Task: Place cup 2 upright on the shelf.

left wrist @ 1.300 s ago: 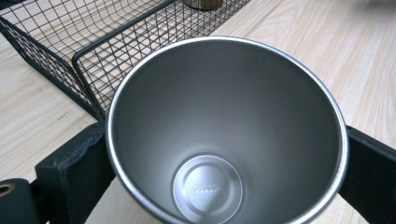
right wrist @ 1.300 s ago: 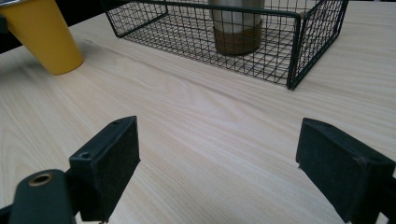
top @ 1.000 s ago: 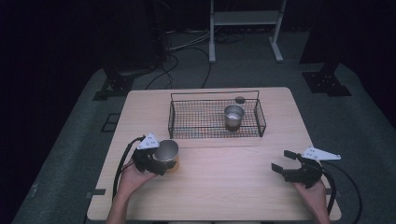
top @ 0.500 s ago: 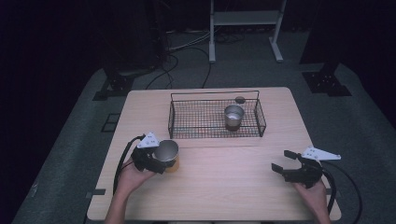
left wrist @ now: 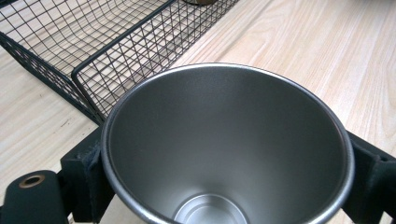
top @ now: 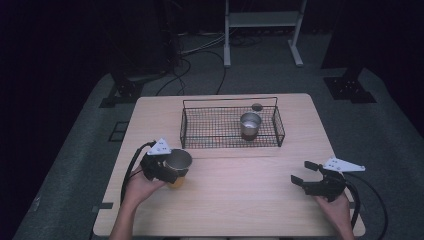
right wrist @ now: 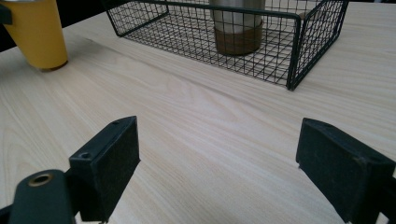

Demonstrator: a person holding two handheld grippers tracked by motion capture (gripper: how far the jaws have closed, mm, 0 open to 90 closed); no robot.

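A steel cup (top: 178,161) with a yellow outside stands upright at the table's left front, and my left gripper (top: 175,168) is shut on it. In the left gripper view its open mouth (left wrist: 224,140) sits between the black pads (left wrist: 88,172). From the right gripper view its yellow wall (right wrist: 39,32) reaches down to the tabletop. My right gripper (top: 303,172) is open near the right front edge, with nothing between its pads (right wrist: 109,163). A second steel cup (top: 250,125) with a brown base (right wrist: 237,28) stands upright inside the black wire basket (top: 230,101).
The wire basket (right wrist: 294,51) sits at the table's far middle, its near corner (left wrist: 88,74) just beyond the held cup. A small dark round thing (top: 257,107) lies at the basket's far side. Bare wood (top: 240,185) stretches between the two grippers.
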